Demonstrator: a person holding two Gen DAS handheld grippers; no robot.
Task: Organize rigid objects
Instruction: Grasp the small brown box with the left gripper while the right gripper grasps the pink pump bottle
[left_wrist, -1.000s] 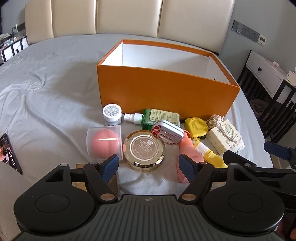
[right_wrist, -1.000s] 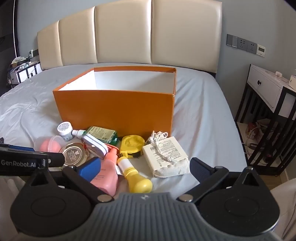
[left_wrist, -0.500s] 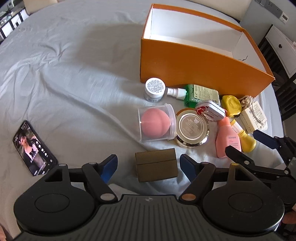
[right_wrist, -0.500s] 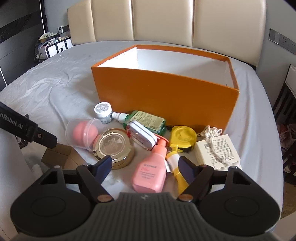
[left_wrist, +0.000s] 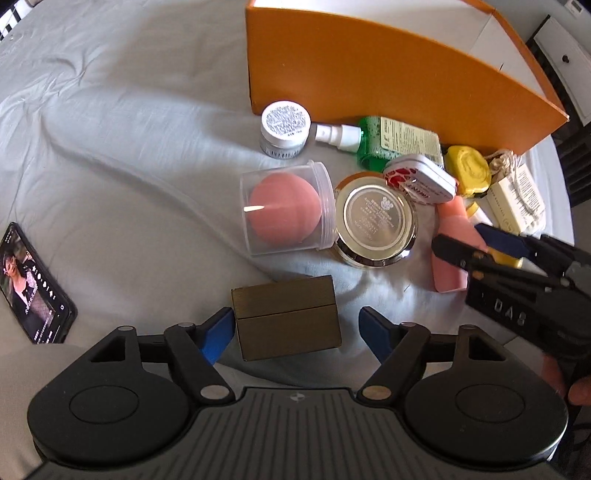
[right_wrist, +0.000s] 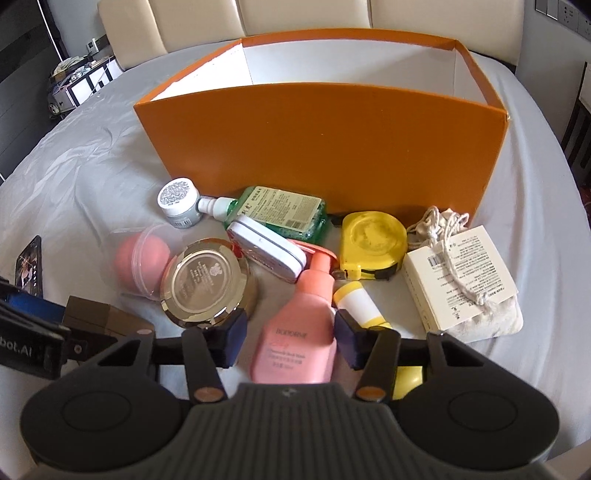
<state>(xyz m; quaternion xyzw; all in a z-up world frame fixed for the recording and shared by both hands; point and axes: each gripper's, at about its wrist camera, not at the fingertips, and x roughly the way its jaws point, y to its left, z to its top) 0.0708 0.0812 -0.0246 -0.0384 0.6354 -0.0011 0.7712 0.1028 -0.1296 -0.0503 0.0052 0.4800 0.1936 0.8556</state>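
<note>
An open orange box (left_wrist: 388, 74) (right_wrist: 325, 147) stands on the bed. Several small items lie in front of it. My left gripper (left_wrist: 295, 332) is open, its fingers on either side of a small brown box (left_wrist: 286, 319), not touching. My right gripper (right_wrist: 286, 332) is open, its fingers on either side of a pink pump bottle (right_wrist: 299, 332). Around lie a gold compact (right_wrist: 205, 280), a pink sponge in a clear case (left_wrist: 282, 210), a white tin (right_wrist: 266, 251), a green bottle (right_wrist: 277, 214), a yellow tape measure (right_wrist: 371, 243) and a yellow tube (right_wrist: 360, 302).
A phone (left_wrist: 31, 284) lies on the sheet at the left. A white carton on a cloth pouch (right_wrist: 461, 280) lies at the right. A small silver-lidded jar (left_wrist: 284, 129) stands by the box's left corner. A dresser stands beyond the bed's right edge.
Both grippers have moved down and forward. The left now flanks the brown box; the right now flanks the pink bottle. No object has moved.
</note>
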